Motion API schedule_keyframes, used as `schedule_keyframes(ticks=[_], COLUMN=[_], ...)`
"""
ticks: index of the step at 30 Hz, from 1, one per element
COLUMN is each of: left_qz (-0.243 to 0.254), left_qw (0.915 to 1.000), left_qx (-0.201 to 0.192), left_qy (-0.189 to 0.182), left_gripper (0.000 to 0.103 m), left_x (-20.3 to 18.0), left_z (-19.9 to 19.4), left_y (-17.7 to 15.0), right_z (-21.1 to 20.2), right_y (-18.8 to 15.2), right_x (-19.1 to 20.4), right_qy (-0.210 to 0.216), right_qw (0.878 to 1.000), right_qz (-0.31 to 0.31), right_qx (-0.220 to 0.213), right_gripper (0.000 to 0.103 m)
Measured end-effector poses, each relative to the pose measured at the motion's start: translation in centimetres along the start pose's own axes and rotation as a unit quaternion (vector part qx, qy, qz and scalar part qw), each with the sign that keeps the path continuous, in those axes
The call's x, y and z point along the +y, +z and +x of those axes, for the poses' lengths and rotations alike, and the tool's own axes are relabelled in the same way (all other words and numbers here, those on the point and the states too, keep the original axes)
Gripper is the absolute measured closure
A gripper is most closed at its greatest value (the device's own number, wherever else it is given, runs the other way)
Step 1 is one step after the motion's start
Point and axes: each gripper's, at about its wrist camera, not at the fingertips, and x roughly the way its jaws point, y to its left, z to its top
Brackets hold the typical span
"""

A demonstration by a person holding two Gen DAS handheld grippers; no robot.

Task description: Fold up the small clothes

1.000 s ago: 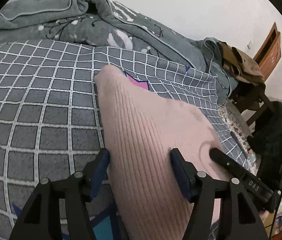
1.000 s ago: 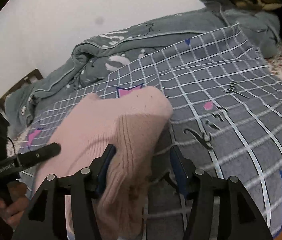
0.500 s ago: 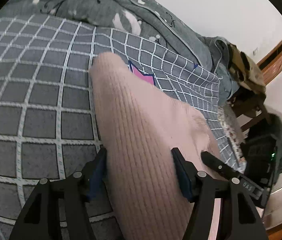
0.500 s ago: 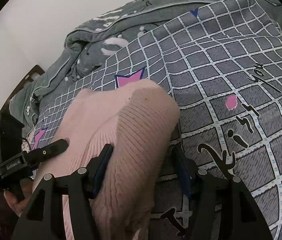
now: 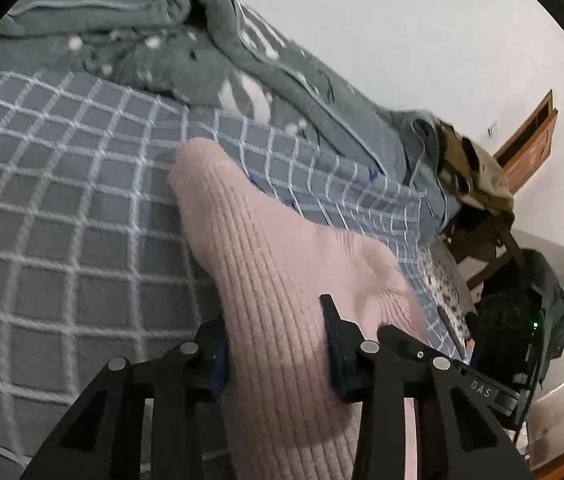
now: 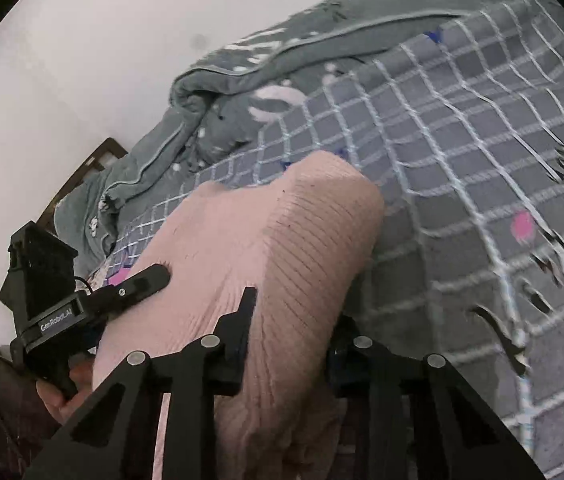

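Pink ribbed knit, one single garment (image 5: 282,280), is lying on the grey bedsheet (image 5: 61,240) with its white grid lines; its near end is passing between the fingers of two grippers, one at each side. One left gripper (image 5: 277,344) is pinching the left part of the knit; its jaws have just been closing and the blue pads are now pressing into the cloth from both sides. One right gripper (image 6: 290,332) is doing the same on the right part (image 6: 302,248); its jaws have also just been closing, and the fabric is bunching between them. In the right wrist view one hand (image 6: 61,392) is holding the handle of the left gripper, whose finger (image 6: 141,280) is resting against the knit. Behind the garment one grey blanket (image 5: 201,52) is lying crumpled along the white wall (image 5: 402,20); further right one wooden chair (image 5: 482,220) is carrying a heap of clothes (image 5: 470,168), and dark clothing (image 5: 522,300) is hanging beside it.
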Motion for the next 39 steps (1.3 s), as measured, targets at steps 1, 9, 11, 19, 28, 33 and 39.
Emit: schedule_keyframes(ticks=[1, 9, 11, 19, 28, 33, 39], left_qz=[0.001, 0.005, 0.000, 0.015, 0.056, 0.071, 0.110], left_qw=[1.0000, 0.9960, 0.9953, 0.9915, 0.9823, 0.9809, 0.9736], left_qx=[-0.007, -0.049, -0.053, -0.030, -0.053, -0.061, -0.062], left_qy=[0.007, 0.074, 0.081, 0.126, 0.171, 0.171, 0.190], left_gripper=[0.066, 0.066, 0.066, 0.058, 0.049, 0.047, 0.043], left_x=[0.4, 4.7, 5.5, 6.9, 4.9, 4.0, 2.1], left_z=[-0.6, -3.5, -3.3, -0.3, -1.3, -2.6, -3.2], left_y=[0.5, 4.0, 4.7, 5.5, 4.2, 2.6, 0.4], right_z=[0.5, 6.5, 7.4, 11.2, 6.4, 3.5, 3.9], right_y=[0.3, 2.9, 3.4, 3.8, 2.9, 0.8, -1.4], right_x=[0.7, 6.3, 7.5, 6.7, 9.7, 10.7, 10.1], right_qy=[0.002, 0.026, 0.022, -0.037, -0.092, -0.079, -0.086], right_qw=[1.000, 0.999, 0.999, 0.997, 0.984, 0.978, 0.977], right_qz=[-0.002, -0.030, -0.050, -0.063, -0.144, -0.182, -0.185], right_qx=[0.002, 0.014, 0.002, 0.012, -0.056, -0.072, -0.061], right_gripper=[0.076, 0.077, 0.077, 0.067, 0.060, 0.060, 0.060])
